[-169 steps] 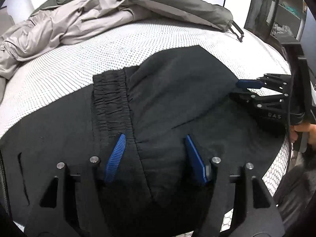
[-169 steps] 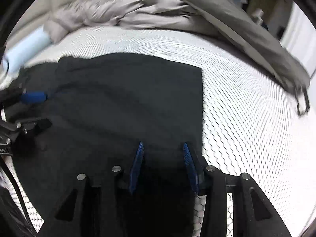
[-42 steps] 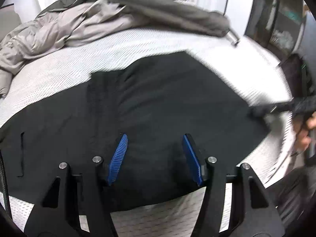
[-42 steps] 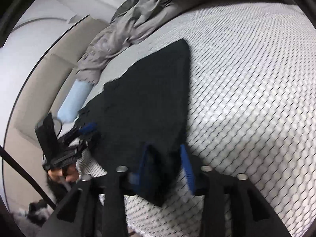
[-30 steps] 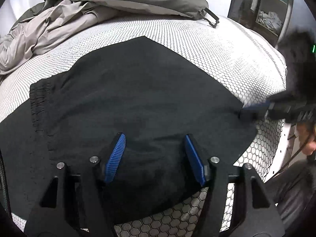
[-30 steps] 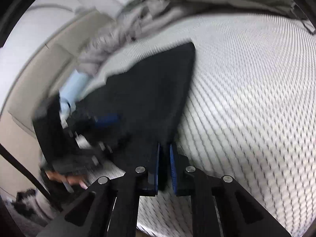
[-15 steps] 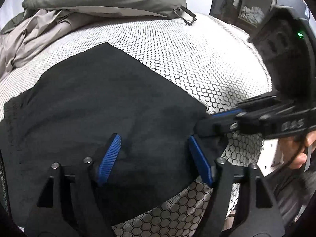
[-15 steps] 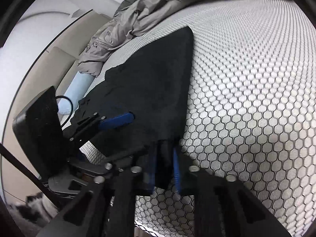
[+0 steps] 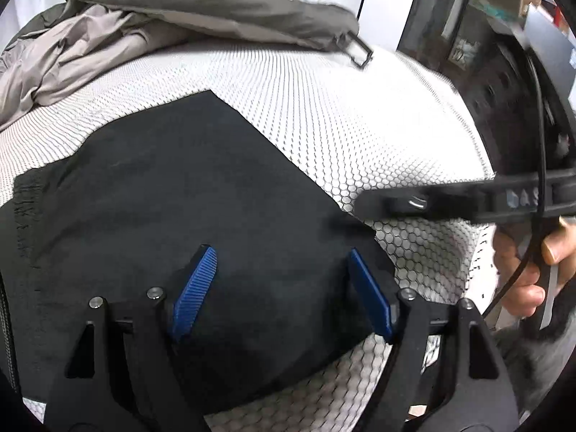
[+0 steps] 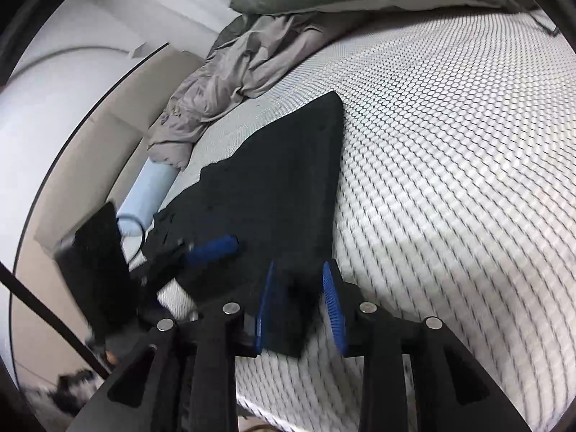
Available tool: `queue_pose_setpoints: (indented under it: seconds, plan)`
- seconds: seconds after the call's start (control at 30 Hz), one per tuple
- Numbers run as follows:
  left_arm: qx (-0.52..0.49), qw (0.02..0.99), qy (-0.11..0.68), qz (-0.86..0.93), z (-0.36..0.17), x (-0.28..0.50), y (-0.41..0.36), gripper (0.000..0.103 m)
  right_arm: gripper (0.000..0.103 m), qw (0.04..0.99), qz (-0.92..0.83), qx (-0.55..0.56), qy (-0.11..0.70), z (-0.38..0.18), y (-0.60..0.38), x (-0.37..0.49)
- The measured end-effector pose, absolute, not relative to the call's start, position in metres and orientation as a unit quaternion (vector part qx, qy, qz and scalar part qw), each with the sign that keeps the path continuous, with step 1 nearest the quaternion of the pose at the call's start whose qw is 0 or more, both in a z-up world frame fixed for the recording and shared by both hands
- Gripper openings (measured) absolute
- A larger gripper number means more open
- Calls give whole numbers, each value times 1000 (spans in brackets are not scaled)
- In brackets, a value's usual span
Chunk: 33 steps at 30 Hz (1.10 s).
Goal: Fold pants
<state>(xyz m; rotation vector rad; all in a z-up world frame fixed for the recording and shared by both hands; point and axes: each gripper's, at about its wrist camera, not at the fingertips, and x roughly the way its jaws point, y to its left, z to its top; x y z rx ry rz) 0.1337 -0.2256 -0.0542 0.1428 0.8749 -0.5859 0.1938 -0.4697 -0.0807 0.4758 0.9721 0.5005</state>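
Note:
The black pants lie folded flat on the white honeycomb bed cover. My left gripper is open, its blue pads spread over the near edge of the pants. My right gripper is open, its pads either side of the pants' near right corner. In the left wrist view the right gripper reaches in from the right, close to that corner. In the right wrist view the left gripper shows at the left over the pants.
A pile of grey and olive garments lies at the back of the bed, also in the right wrist view. A light blue roll lies at the left edge. A dark shelf stands beyond the bed's right side.
My right gripper has opened and let go of the pants corner that it held shut half a second ago. My left gripper stays open over the near edge.

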Motion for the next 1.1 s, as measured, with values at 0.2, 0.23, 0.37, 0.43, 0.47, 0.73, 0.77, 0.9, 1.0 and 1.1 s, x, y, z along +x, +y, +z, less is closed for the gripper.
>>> queue_pose_setpoints:
  seconds: [0.2,0.23,0.37,0.43,0.47,0.73,0.77,0.9,1.0,1.1]
  plan:
    - [134,857,423,-261,-72,130,-244,78,28,820,222,194,491,-102,-453,248]
    - [127,855,427,-265,-74,131,-241,79,27,820,225,191,491,-103,-449,255]
    - [133,854,423,-270,-77,130,-241,79,22,811,244,204,491,-104,-449,301]
    - [135,853,424,-272,-79,129,-241,79,20,806,245,210,496,-105,-450,328]
    - [136,853,425,-273,-79,129,-240,79,20,803,244,212,500,-106,-449,343]
    - [136,849,427,-279,-79,132,-241,80,19,819,221,186,496,-101,-436,441]
    - [138,849,426,-280,-79,132,-241,80,19,821,216,183,496,-100,-433,447]
    - [133,850,420,-291,-77,128,-237,82,27,829,190,178,496,-85,-432,440]
    - [120,846,426,-297,-69,125,-229,82,43,836,180,185,485,-71,-444,397]
    - [96,854,417,-295,-51,120,-207,82,47,848,183,185,463,-58,-463,324]
